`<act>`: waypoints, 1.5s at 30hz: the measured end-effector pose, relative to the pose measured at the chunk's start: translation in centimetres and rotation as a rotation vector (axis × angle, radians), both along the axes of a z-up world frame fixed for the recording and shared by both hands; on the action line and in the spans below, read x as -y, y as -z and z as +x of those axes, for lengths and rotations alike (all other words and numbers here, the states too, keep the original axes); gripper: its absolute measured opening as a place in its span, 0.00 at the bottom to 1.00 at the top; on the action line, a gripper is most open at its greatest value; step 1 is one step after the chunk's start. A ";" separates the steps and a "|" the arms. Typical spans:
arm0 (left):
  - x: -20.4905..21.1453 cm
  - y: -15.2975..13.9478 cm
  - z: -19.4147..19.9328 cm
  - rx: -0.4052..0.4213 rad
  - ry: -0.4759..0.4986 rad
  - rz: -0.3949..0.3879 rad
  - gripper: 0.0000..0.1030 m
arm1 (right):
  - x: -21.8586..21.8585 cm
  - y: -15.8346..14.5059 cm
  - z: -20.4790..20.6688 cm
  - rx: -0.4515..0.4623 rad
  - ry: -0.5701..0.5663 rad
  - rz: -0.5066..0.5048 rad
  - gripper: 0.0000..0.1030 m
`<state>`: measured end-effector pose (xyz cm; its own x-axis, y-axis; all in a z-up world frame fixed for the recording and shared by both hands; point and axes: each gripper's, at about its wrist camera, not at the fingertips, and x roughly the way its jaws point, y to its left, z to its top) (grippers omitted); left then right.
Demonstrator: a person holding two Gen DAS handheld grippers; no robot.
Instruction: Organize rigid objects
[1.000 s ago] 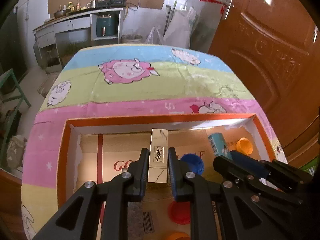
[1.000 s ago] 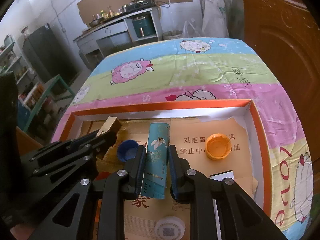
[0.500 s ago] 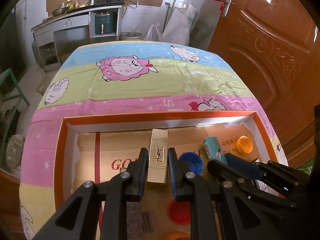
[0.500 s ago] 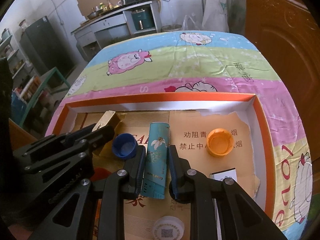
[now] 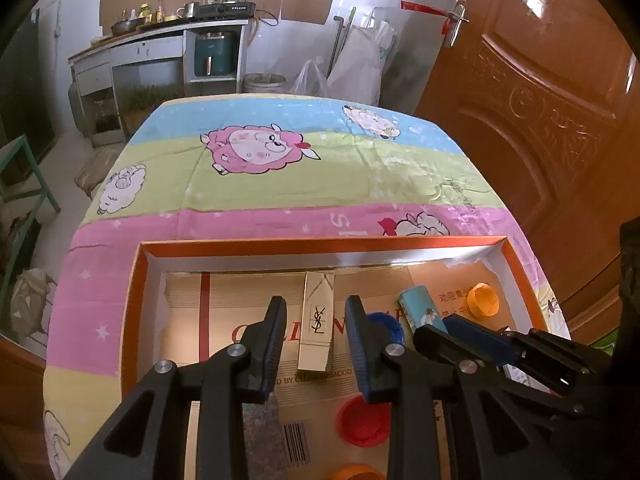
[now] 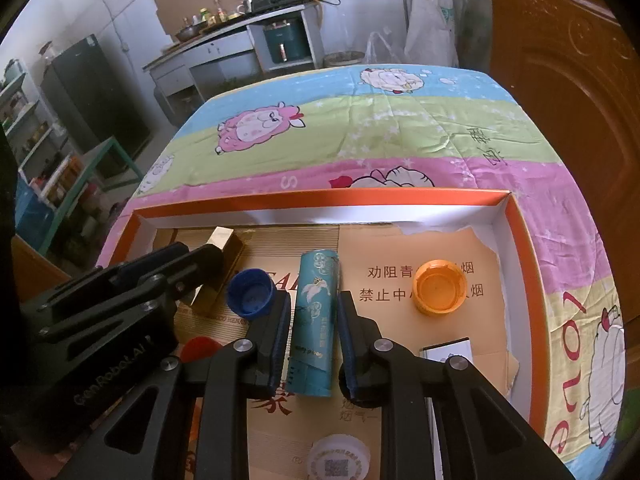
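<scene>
A gold lipstick box (image 5: 317, 322) lies flat on the cardboard floor of the orange-rimmed tray (image 5: 320, 243). My left gripper (image 5: 316, 312) is open, its fingers standing clear on both sides of the box. A teal tube (image 6: 314, 322) lies flat in the tray (image 6: 520, 264). My right gripper (image 6: 314, 312) is open around the tube, with small gaps at each side. The gold box also shows in the right wrist view (image 6: 218, 258), and the tube shows in the left wrist view (image 5: 420, 308).
Loose caps lie in the tray: blue (image 6: 250, 292), orange (image 6: 439, 288), red (image 5: 362, 420) and white (image 6: 340, 458). A small white card (image 6: 450, 350) lies at the right. The tray sits on a sheep-print cloth (image 5: 300, 176). A wooden door (image 5: 540, 100) stands to the right.
Both grippers have opened: the left has let go of the gold box and the right has let go of the teal tube. Both objects now lie on the tray floor.
</scene>
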<state>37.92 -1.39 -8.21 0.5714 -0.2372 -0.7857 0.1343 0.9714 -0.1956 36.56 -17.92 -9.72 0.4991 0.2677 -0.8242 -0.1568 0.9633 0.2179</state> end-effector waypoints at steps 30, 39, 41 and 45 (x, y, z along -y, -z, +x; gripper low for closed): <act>-0.9 -5.5 -8.1 0.149 -0.072 0.015 0.30 | 1.1 -5.9 -7.5 0.146 0.017 -0.021 0.26; -0.5 -7.1 -12.9 0.209 -0.100 0.071 0.30 | 2.0 -7.7 -12.1 0.226 0.058 -0.023 0.26; -0.3 -7.5 -14.1 0.226 -0.111 0.088 0.30 | 2.2 -8.1 -13.2 0.244 0.067 -0.018 0.26; -0.3 -8.2 -16.3 0.266 -0.106 0.068 0.30 | 2.1 -8.8 -15.1 0.273 0.075 -0.021 0.26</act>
